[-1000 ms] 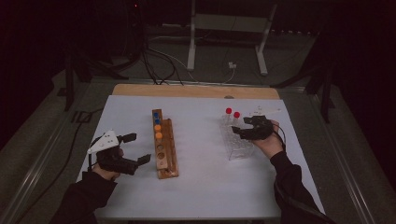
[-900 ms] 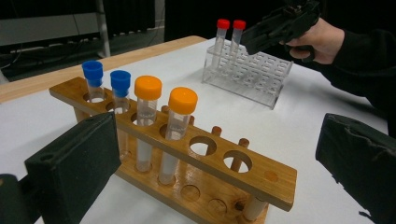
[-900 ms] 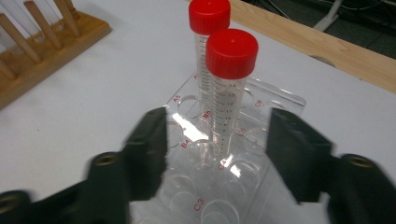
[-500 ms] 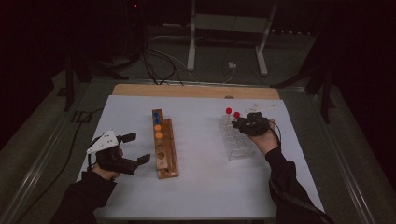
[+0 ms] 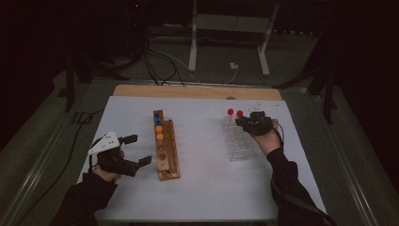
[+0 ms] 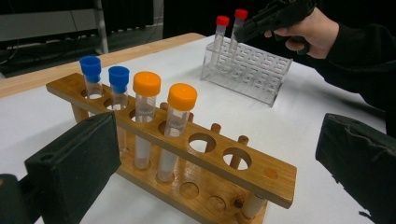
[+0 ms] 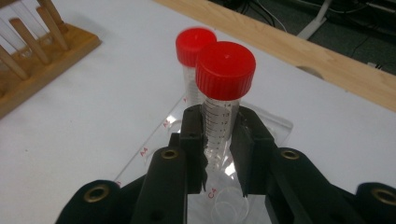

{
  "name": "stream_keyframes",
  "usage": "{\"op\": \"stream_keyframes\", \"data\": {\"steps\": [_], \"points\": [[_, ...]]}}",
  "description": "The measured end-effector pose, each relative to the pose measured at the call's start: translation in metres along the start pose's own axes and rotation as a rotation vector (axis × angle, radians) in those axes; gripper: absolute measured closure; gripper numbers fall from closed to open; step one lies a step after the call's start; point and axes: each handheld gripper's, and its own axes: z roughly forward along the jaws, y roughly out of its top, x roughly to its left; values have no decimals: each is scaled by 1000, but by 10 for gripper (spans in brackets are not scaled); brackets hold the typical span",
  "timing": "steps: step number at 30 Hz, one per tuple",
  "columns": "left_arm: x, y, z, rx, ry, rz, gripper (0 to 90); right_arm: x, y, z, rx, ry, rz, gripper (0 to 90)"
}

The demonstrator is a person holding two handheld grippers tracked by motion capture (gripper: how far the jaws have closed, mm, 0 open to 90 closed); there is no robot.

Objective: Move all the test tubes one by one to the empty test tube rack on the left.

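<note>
A clear plastic rack (image 5: 242, 147) at the right holds two red-capped tubes at its far end. My right gripper (image 7: 219, 135) is shut on the nearer red-capped tube (image 7: 225, 70), just below the cap, and its jaws have just been closing on it. The tube stands upright in the rack, with the other red-capped tube (image 7: 192, 44) right behind it. At the left, my left gripper (image 5: 139, 149) stands open beside the wooden rack (image 5: 168, 155), holding nothing. That rack (image 6: 196, 154) carries two blue-capped and two orange-capped tubes, with open holes at its near end.
A white sheet (image 5: 207, 188) covers the table, and a wooden strip (image 5: 197, 91) runs along the far edge. Behind it are a metal stand (image 5: 193, 42) and cables on the floor. Bare sheet lies between the two racks.
My right gripper shifted a little toward the far end of the clear rack and its jaws closed around the red-capped tube. The left gripper stayed where it was.
</note>
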Motion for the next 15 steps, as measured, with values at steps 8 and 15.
{"op": "stream_keyframes", "data": {"steps": [8,15], "points": [[-1,1,0,3,-5,5,6,2,11,-13,-34,-11,-14,757],[-4,3,1,16,-16,8,6,4,21,-28,-63,-25,-25,757]]}}
